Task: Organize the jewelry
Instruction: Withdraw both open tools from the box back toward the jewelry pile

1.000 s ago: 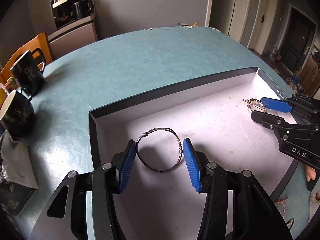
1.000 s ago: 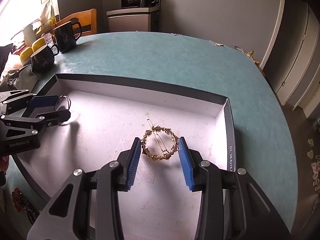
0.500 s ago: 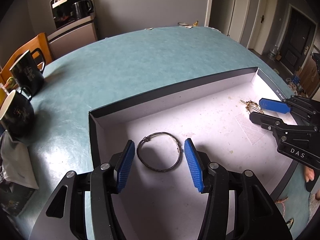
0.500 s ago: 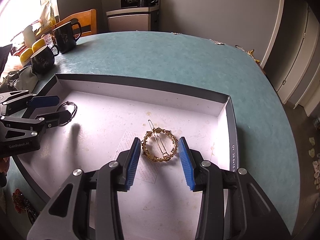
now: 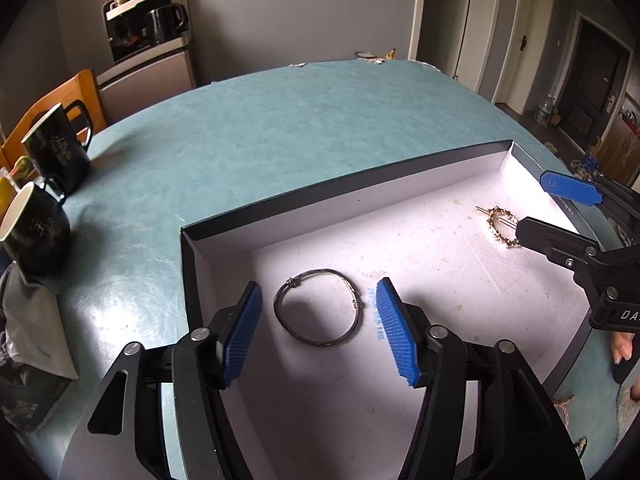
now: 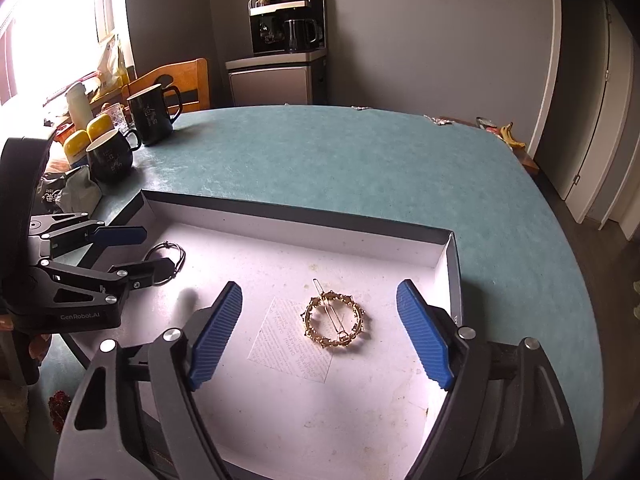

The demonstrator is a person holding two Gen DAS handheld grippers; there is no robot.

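A dark wire bangle (image 5: 319, 307) lies flat on the white floor of a shallow black-walled box (image 5: 344, 192). My left gripper (image 5: 320, 334) straddles it, jaws opening, blue pads clear of the wire on both sides. At the box's right end lies a gold wreath-shaped hair clip (image 6: 335, 323). My right gripper (image 6: 320, 334) hovers over it, jaws opening wide, nothing touching the pads. The clip (image 5: 500, 229) and right gripper (image 5: 560, 210) also show in the left wrist view. The bangle (image 6: 166, 258) and left gripper (image 6: 136, 254) show in the right wrist view.
Two black mugs (image 5: 54, 152) (image 5: 32, 228) stand on the teal table (image 5: 280, 128) left of the box, beside a grey pouch (image 5: 32, 320). Yellow-lidded jars (image 6: 86, 136) and a wooden chair (image 6: 176, 80) stand behind them. Small red jewelry (image 6: 60, 404) lies by the box's near left corner.
Both grippers' jaws have spread apart. The bangle, tilted up between the left pads before, now lies flat. The gold clip lies loose between the wider right fingers.
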